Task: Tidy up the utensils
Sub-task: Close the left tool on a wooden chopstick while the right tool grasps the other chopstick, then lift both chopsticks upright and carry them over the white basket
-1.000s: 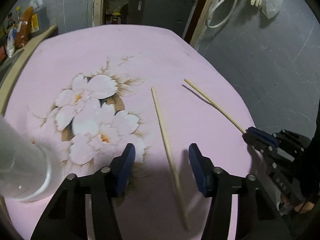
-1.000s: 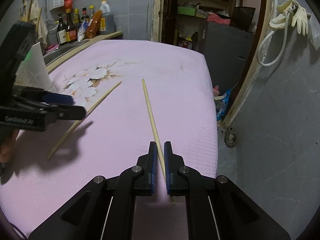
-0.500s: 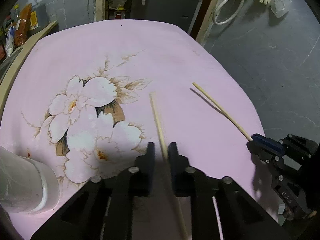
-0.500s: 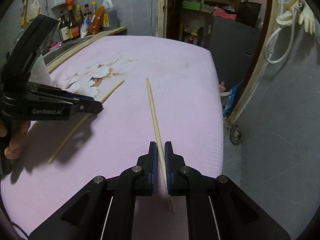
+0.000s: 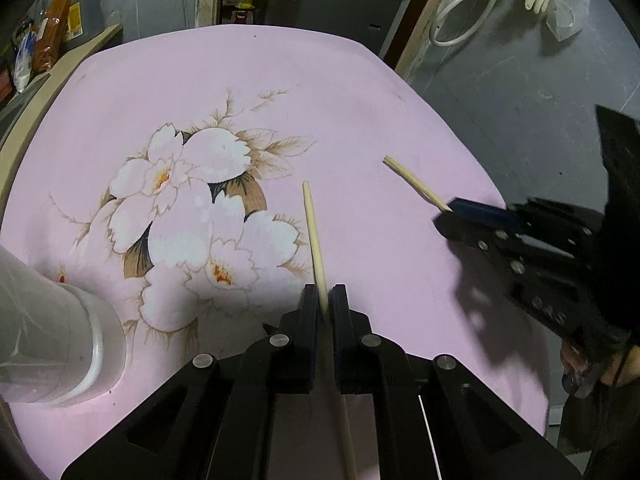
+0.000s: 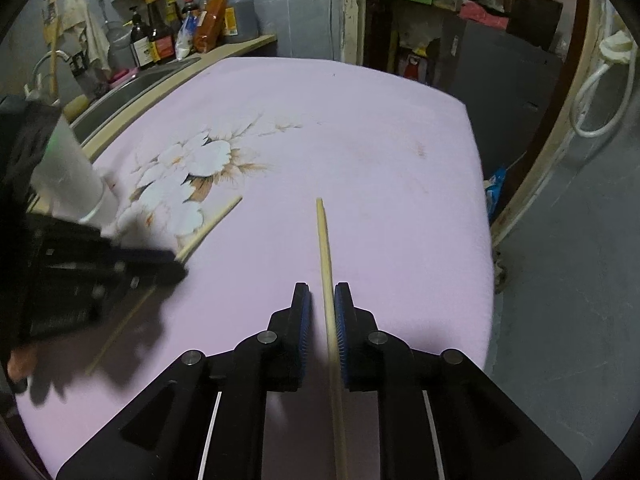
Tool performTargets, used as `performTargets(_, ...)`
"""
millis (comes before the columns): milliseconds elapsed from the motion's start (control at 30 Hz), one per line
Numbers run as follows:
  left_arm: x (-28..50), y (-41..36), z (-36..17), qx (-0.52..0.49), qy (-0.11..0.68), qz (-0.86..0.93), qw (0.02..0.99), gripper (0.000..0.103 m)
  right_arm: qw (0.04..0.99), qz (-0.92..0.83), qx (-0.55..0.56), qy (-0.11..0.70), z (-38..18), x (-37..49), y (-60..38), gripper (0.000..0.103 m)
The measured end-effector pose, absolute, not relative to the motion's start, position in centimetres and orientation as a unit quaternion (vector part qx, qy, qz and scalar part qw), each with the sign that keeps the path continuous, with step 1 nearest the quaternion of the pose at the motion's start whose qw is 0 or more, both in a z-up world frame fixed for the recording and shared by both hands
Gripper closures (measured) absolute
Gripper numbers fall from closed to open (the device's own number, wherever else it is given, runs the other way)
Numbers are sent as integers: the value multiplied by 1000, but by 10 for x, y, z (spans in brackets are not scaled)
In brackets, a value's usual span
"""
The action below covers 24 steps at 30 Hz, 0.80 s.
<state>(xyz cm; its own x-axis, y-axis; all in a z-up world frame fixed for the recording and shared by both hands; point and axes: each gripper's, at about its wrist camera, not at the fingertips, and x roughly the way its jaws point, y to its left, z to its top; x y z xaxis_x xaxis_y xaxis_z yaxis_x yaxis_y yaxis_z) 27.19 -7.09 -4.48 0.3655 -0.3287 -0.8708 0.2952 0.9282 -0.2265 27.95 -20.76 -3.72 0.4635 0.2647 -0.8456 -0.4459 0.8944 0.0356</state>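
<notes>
Chopsticks, two of them, sit in the two tongs over a bench draped in a pink, flower-printed cloth (image 5: 360,80). In the left wrist view, at 6 o'clock, the left tongs (image 5: 323,304) are pressed together on the first chopstick (image 5: 314,232), which runs up between the pads toward 12 o'clock, its far tip reaching the edge of the printed blossoms. At 8 o'clock, near the tongs, a white cylindrical holder (image 5: 52,344) stands on the cloth. At 3 o'clock the right tongs appear from the side, the second chopstick poking out of them toward 11 o'clock.

In the right wrist view, the right tongs (image 6: 322,304) at 6 o'clock are opening: the second chopstick (image 6: 325,248) lies between the blue pads, close against the right one, with a clear gap to the left one. Whether it touches the cloth cannot be told. At 9 o'clock the left tongs, blurred, carry the first chopstick across the cloth. Farther back, at 10 to 11 o'clock, sauce bottles (image 6: 160,36) line a counter beside a sink, and a dark doorway stands at 1 o'clock.
</notes>
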Motion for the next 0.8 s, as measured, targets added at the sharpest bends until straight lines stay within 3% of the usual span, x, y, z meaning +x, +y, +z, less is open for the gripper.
performTargets(233, 255, -59, -43, -31, 526, -197, 827, 100, 857, 206, -83, 465, -36, 271, -211, 99)
performTargets(433, 231, -47, -29, -41, 491, -205, 846, 101, 879, 217, -2, 424, -23, 241, -227, 100)
performTargets(800, 164, -26, 37, -50, 268, -214, 938, 101, 961, 195, 34, 193, 34, 159, -218, 100)
